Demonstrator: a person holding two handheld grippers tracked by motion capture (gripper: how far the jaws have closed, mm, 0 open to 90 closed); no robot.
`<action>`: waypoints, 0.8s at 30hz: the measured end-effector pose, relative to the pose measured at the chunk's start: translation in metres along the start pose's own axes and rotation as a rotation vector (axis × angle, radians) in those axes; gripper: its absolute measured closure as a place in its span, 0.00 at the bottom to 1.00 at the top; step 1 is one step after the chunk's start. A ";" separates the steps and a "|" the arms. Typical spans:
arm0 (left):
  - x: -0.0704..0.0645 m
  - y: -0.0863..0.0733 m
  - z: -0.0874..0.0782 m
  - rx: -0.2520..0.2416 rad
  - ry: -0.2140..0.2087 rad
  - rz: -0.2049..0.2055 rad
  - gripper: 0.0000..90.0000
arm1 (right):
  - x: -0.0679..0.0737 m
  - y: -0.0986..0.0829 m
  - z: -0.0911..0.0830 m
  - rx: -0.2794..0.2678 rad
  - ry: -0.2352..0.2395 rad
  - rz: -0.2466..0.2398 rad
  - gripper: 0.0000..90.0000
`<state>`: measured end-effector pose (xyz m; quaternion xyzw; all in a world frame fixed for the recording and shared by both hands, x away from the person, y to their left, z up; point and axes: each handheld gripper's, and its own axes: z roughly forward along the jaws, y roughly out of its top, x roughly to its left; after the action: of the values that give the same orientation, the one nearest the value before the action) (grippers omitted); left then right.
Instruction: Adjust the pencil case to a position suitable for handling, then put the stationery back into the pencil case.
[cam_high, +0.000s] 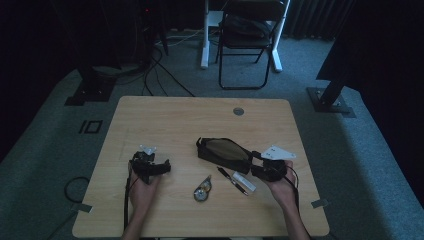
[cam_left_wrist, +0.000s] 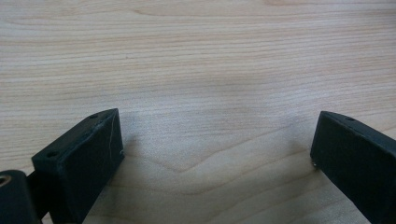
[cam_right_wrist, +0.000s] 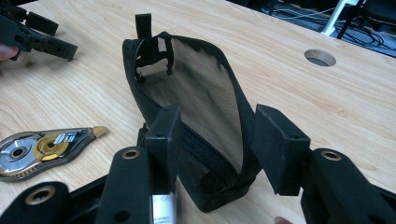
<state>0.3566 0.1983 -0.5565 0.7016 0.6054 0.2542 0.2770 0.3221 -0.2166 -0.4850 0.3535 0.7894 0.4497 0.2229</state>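
Right gripper view: my right gripper (cam_right_wrist: 215, 140) straddles the near end of the black mesh pouch (cam_right_wrist: 196, 93), jaws apart, apparently not yet pinching; pouch lies unzipped mid-table, beside a correction-tape dispenser (cam_right_wrist: 42, 147).

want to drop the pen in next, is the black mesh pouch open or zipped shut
Open. In the right gripper view the pouch gapes along its top, its zipper edges spread apart, and the mesh inside shows. The right claw straddles its near end, not closed on it.

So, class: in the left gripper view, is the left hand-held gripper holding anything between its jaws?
No. The left hand-held gripper has its jaws spread wide, with only bare wooden table between them.
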 end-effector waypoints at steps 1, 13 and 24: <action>0.000 0.000 0.000 0.000 0.000 0.000 0.03 | 0.000 0.000 0.000 0.000 0.003 0.003 0.58; 0.000 0.000 0.000 0.000 0.002 -0.002 0.03 | 0.006 -0.004 0.003 0.017 0.021 -0.017 0.55; 0.000 0.000 0.000 0.000 0.002 -0.002 0.03 | 0.014 0.000 -0.003 -0.001 0.063 -0.051 0.55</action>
<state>0.3567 0.1981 -0.5564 0.7008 0.6064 0.2545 0.2765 0.3111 -0.2075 -0.4844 0.3187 0.8046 0.4552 0.2093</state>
